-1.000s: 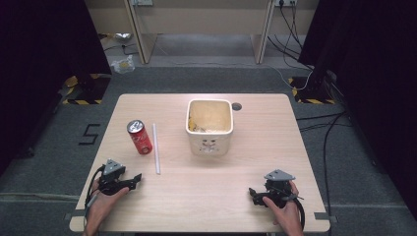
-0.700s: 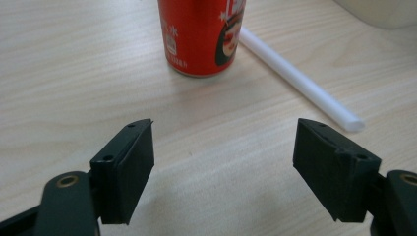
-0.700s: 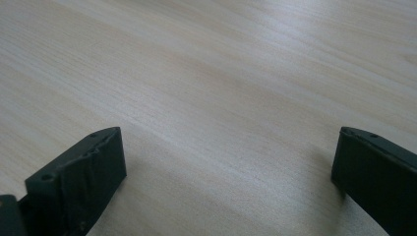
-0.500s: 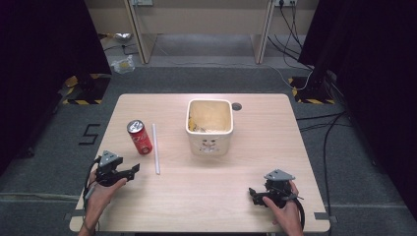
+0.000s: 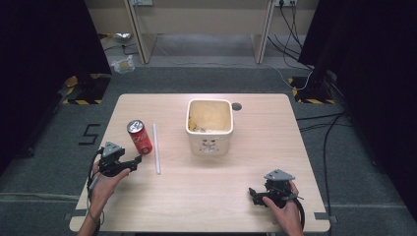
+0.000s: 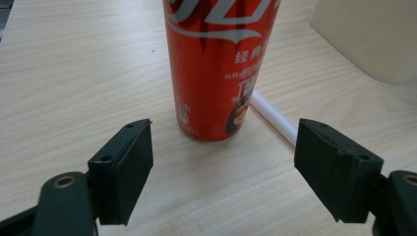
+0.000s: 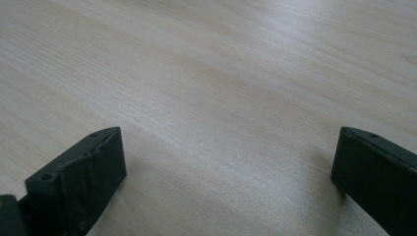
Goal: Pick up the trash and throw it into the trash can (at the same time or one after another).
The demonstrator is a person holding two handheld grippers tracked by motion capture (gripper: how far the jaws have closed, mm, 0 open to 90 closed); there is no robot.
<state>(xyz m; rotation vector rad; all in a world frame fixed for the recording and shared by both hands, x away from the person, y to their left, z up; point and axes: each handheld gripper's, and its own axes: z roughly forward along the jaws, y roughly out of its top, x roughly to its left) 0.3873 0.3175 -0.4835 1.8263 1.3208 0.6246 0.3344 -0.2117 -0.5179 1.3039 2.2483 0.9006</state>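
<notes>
A red soda can stands upright on the left part of the wooden table. A white straw lies just right of it. My left gripper is open just short of the can, its jaws wide and empty, the can straight ahead beyond their tips. A cream square tub with food inside stands at the table's middle. My right gripper rests open near the front right, with bare wood between its jaws.
A small dark round hole sits in the tabletop behind the tub. Cables run over the grey floor at the right, and yellow-black striped feet stand off the far corners. A wooden desk frame stands behind.
My left gripper has moved forward and slightly right, closing in on the red can. The right gripper has stayed where it was.
</notes>
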